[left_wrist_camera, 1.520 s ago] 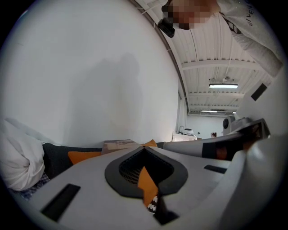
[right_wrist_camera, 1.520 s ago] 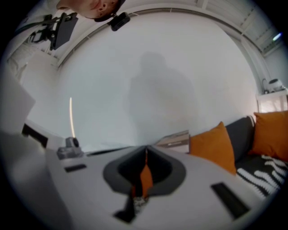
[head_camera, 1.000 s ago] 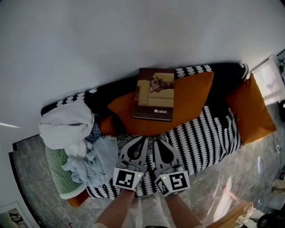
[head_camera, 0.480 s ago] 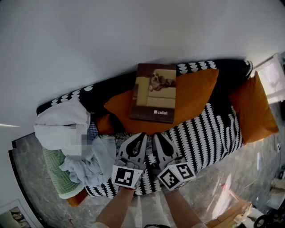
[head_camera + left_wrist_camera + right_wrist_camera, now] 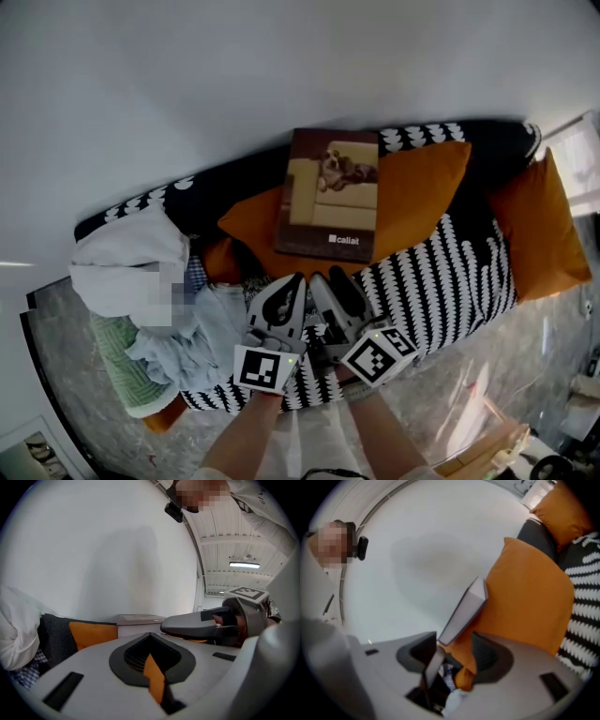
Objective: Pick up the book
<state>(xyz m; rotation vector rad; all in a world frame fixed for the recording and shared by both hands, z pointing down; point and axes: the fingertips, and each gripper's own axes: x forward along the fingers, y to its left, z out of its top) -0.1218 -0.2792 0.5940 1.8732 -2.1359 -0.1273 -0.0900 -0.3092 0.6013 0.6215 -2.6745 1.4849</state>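
Note:
The book (image 5: 330, 206), brown with a dog on a sofa on its cover, lies on an orange cushion (image 5: 422, 192) on the sofa. Both grippers hover side by side just short of its near edge. My left gripper (image 5: 297, 278) is shut and empty; from its own view (image 5: 150, 637) the book's page edge (image 5: 140, 619) shows ahead. My right gripper (image 5: 328, 277) is rolled to one side. Its jaws have just been opening and hold nothing. In the right gripper view (image 5: 454, 646) the book's corner (image 5: 464, 609) stands beyond the gap.
The sofa (image 5: 441, 272) has a black-and-white leaf-pattern cover. A white cloth heap (image 5: 127, 262) and pale blue clothes (image 5: 187, 337) fill its left end. A second orange cushion (image 5: 539, 234) leans at the right end. A white wall rises behind, and grey stone floor lies in front.
My right gripper has rolled sideways and its jaws have opened. Both grippers have edged a little closer to the book.

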